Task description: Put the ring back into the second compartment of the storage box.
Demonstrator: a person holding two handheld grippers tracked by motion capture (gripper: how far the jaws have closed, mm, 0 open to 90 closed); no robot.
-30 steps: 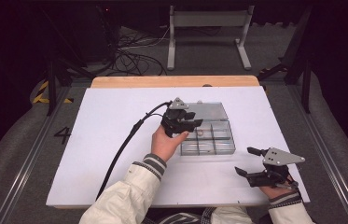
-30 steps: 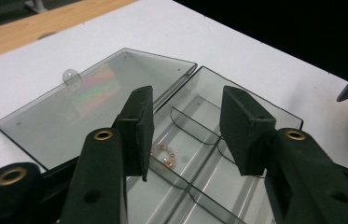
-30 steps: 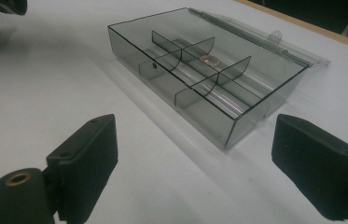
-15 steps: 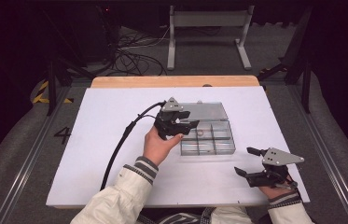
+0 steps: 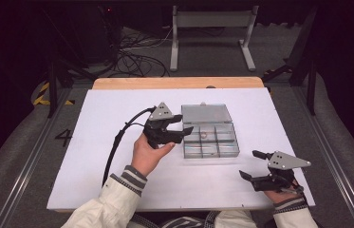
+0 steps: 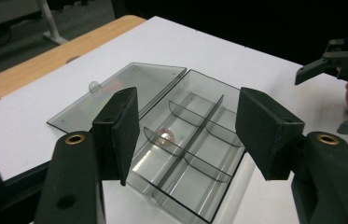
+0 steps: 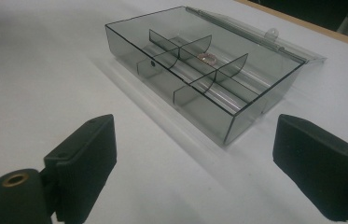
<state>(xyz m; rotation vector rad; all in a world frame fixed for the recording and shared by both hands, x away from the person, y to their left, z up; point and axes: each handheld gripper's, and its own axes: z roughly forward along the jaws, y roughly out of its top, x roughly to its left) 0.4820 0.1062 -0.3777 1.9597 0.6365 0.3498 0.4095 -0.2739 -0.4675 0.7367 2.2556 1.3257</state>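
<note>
A clear grey compartment box (image 5: pixel 211 155) lies at the middle of the white table with its lid (image 5: pixel 206 114) folded open and flat behind it. A small pinkish ring (image 5: pixel 204 134) rests in one of the box's back compartments. My left gripper (image 5: pixel 186 123) hovers at the box's left edge, open, nothing between its jaws. In the left gripper view the box (image 6: pixel 204 172) and ring (image 6: pixel 166 136) sit just beyond the spread jaws. My right gripper (image 5: pixel 248 164) rests open at the table's front right, apart from the box (image 7: pixel 204 109), with the ring (image 7: pixel 206 57) visible farther off.
The white table top (image 5: pixel 117 109) has a wooden strip (image 5: pixel 174 83) along its far edge. The left gripper's black cable (image 5: pixel 117 142) trails over the table toward the front left. Dark floor, cables and a metal stand (image 5: pixel 210 33) lie beyond.
My left gripper has drawn back a little to the left, off the box, still open. The right gripper has not moved.
</note>
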